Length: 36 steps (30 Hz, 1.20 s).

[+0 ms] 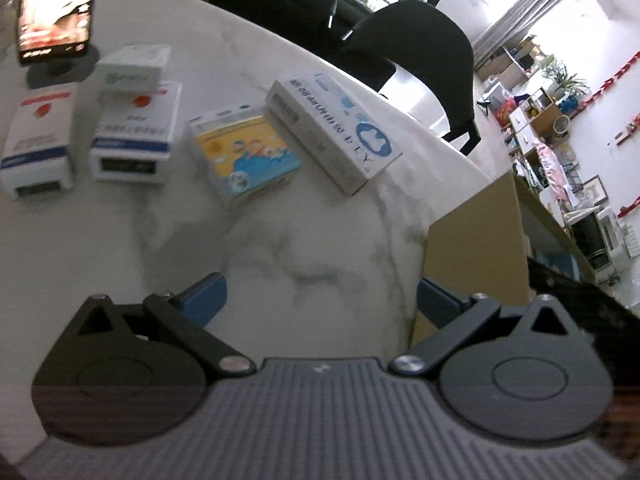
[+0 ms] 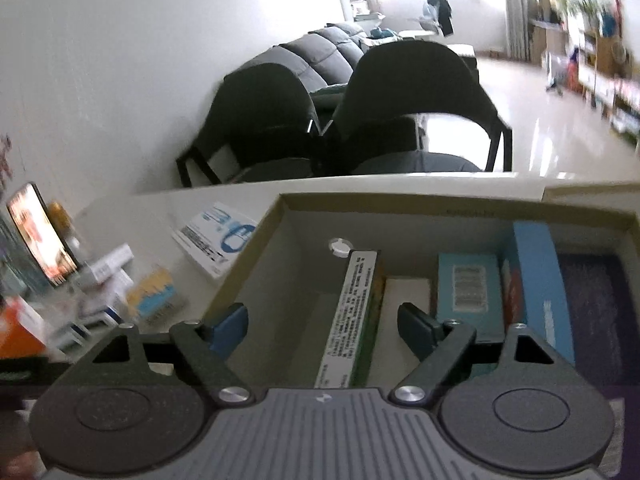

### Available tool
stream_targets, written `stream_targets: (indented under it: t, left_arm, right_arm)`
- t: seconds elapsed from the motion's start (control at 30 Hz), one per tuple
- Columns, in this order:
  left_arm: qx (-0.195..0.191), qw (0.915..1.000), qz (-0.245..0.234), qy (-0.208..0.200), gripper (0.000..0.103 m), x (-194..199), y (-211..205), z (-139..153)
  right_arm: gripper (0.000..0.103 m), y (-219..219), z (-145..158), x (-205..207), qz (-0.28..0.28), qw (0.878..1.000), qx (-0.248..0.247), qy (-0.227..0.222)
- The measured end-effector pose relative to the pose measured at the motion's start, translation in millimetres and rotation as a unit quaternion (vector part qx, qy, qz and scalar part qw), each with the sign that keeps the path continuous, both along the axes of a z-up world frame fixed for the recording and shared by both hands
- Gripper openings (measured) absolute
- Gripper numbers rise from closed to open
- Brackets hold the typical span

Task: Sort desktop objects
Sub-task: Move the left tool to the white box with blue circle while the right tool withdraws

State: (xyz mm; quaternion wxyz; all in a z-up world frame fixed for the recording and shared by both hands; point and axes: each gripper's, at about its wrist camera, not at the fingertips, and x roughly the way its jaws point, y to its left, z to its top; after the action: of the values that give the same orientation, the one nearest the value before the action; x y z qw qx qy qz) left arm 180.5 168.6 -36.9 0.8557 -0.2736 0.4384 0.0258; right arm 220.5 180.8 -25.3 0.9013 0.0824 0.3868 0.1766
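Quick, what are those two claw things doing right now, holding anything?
Left hand-held gripper: open, empty, above the marble table.
Right hand-held gripper: open, empty, over the cardboard box.

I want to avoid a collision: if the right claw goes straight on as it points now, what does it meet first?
Probably the green-edged box standing in the cardboard box, between the open right claw fingers; depth is unclear.

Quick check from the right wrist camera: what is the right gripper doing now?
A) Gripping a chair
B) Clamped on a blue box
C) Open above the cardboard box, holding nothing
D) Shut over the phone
C: the right gripper has its fingers spread wide over the cardboard box, with a narrow green-edged box lying loose below.
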Motion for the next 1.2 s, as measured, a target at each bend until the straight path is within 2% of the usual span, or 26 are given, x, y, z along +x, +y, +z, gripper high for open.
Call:
stream_targets:
  t: [0.2, 0.47, 0.87, 1.07, 1.2]
  left_arm:
    - [0.021, 0.9996, -0.005, 0.016, 0.103, 32.0, -7.8, 3.9]
    - [0.103, 0.9946, -0.014, -0.002, 0.103, 71.9, -9.0, 5.1]
    - [0.041, 0.9984, 0.016, 0.036, 0.103, 124.5, -6.8, 26.3]
    - [0.007, 0.9966, 0.038, 0.073, 0.103, 152.0, -12.0, 12.3]
    - [0.01, 0.9926, 0.064, 0.102, 0.103, 167.0, -17.2, 2.2]
  right_arm:
    - [0.089, -14.8, 10.2, -0.6, -0.007, 0.998, 0.065, 0.002]
    - [0.092, -25.7, 17.9, -7.7, -0.011, 0.994, 0.106, -0.011]
    - [0.092, -32.3, 20.3, -14.0, -0.026, 0.992, 0.124, -0.02]
    - [0.095, -39.7, 25.2, -21.6, -0.063, 0.99, 0.112, -0.055]
    - [0.095, -48.3, 25.0, -21.5, -0.079, 0.987, 0.128, -0.059]
